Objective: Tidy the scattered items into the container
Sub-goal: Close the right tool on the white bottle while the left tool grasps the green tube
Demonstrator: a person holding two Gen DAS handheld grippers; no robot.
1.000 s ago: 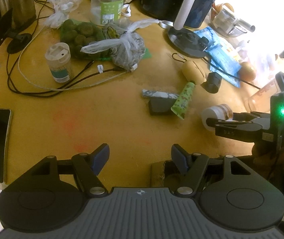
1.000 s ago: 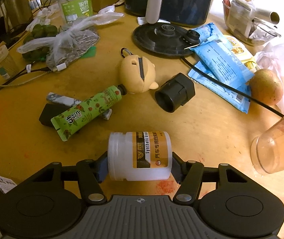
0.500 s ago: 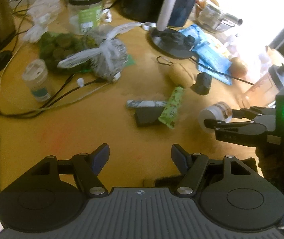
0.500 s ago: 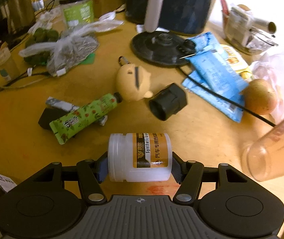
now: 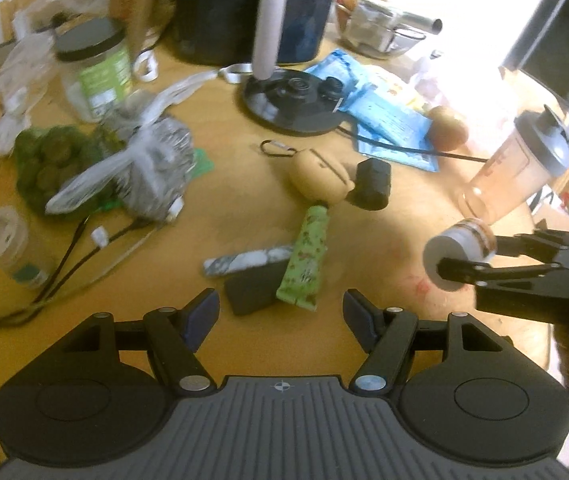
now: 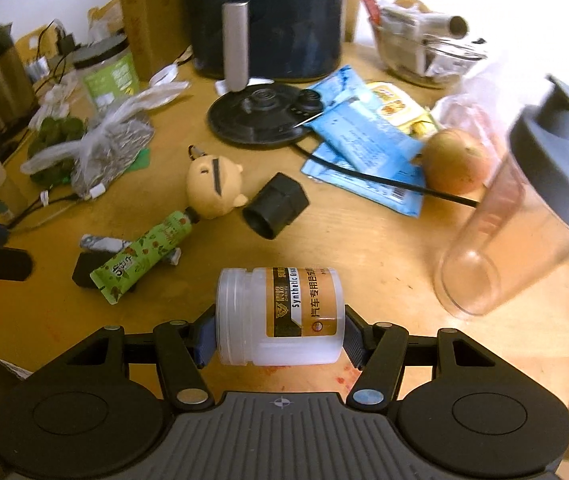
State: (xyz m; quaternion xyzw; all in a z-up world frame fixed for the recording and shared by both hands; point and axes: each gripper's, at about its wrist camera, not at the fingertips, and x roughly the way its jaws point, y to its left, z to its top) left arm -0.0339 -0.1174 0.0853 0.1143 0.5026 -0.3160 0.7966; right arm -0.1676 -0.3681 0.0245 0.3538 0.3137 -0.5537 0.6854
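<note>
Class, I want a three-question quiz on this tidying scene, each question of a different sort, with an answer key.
1. True or false: the left gripper holds something.
2. Multiple choice: the right gripper is shut on A) a green tube B) a white jar with an orange label C) a black cap.
3. Fill in: the green tube lies partly across a flat ____ object.

Key
1. False; it is open and holds nothing.
2. B, the white jar.
3. Black.

wooden table point(image 6: 364, 248) carrying green tube point(image 6: 144, 250), black cap point(image 6: 276, 210), kettle base point(image 6: 256, 114)
</note>
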